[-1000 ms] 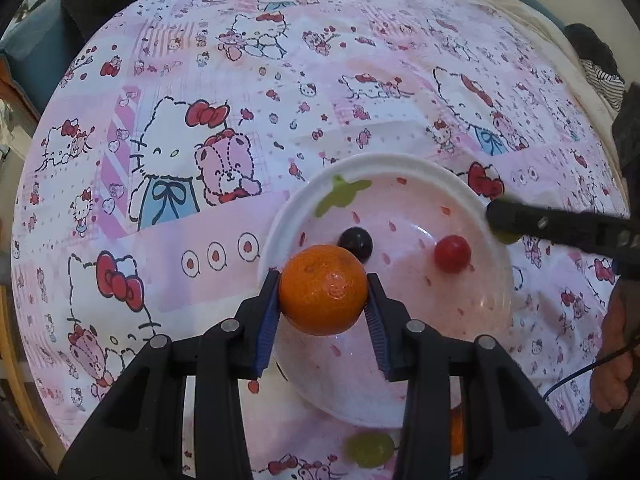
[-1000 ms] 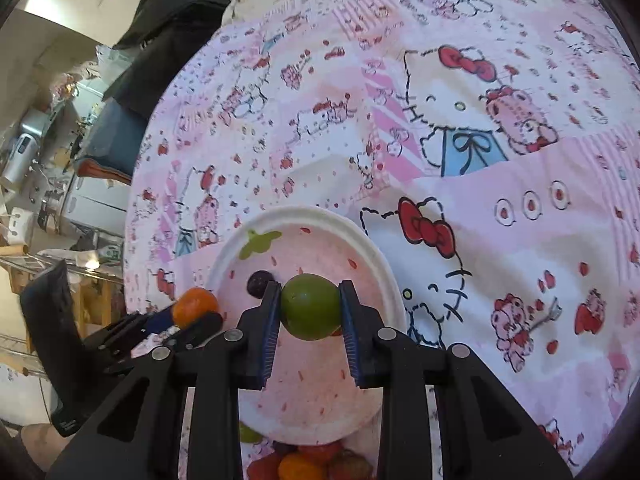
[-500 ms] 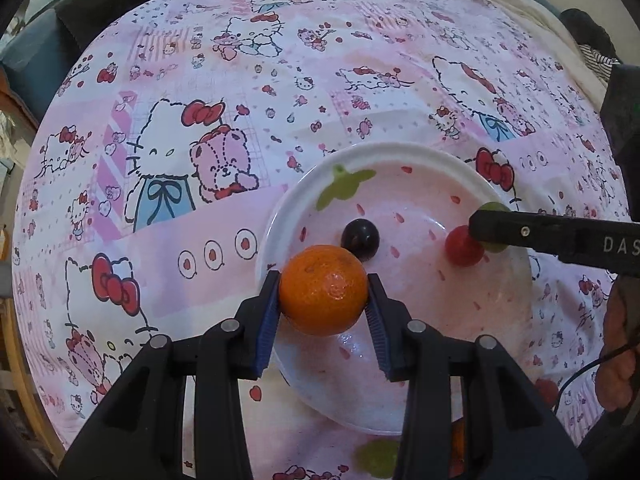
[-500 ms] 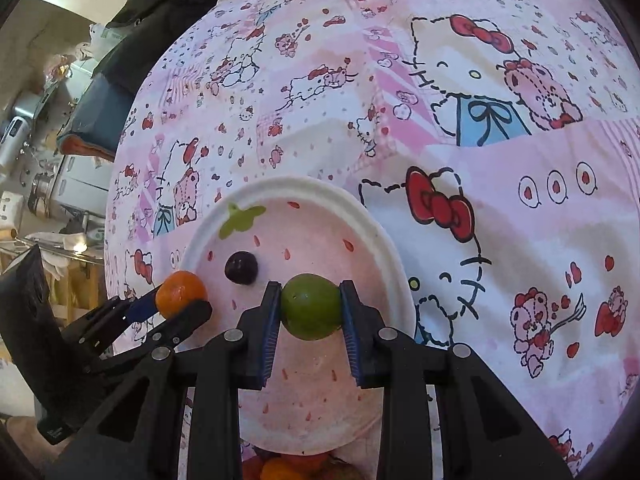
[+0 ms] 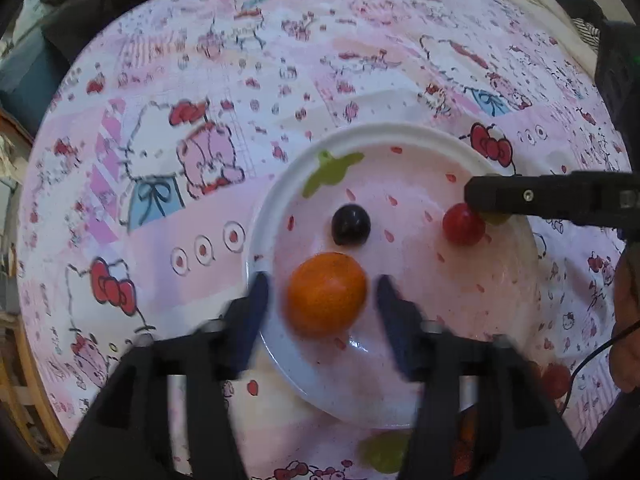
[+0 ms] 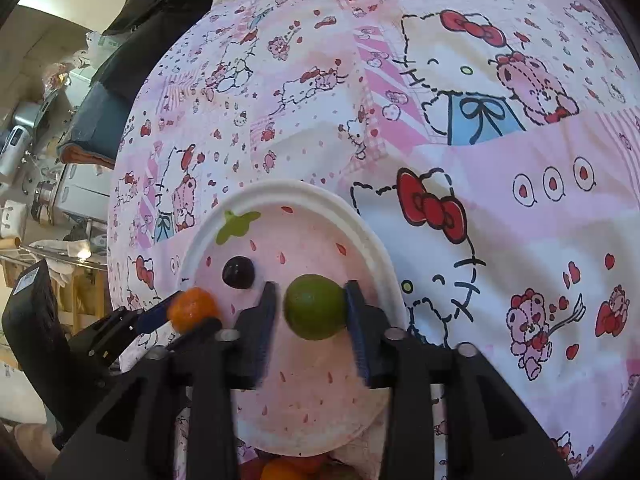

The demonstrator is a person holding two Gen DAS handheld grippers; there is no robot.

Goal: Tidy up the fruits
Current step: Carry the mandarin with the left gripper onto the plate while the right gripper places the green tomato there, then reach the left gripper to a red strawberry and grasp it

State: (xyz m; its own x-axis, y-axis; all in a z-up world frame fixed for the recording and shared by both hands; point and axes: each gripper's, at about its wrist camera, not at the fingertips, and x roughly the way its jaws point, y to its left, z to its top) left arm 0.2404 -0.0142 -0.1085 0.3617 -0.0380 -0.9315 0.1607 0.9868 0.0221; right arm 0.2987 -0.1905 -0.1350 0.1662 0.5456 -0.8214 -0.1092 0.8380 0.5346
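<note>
A white plate (image 5: 360, 132) with a pink strawberry print lies on the patterned cloth. An orange (image 5: 326, 294) sits over its near left part, between the opening jaws of my left gripper (image 5: 322, 284), with a gap on each side. A green lime (image 6: 314, 306) sits between the opening jaws of my right gripper (image 6: 310, 300); a gap shows at the left pad. On the plate lie a dark grape (image 5: 351, 225) and a red cherry tomato (image 5: 463, 225). One right gripper finger (image 5: 520, 196) reaches in from the right, just above the tomato.
A pink cartoon-print cloth (image 6: 500, 200) covers the round table. More fruit lies off the plate's near edge: a green grape (image 5: 380, 452), a red fruit (image 5: 554, 380) and a small heap (image 6: 288, 468). Dark clothing (image 6: 168, 12) and shelves of clutter (image 6: 40, 160) stand beyond the far left edge.
Both pairs of jaws have spread apart. The orange and the lime, gripped before, now sit loose between the pads. The left fingers are blurred by motion.
</note>
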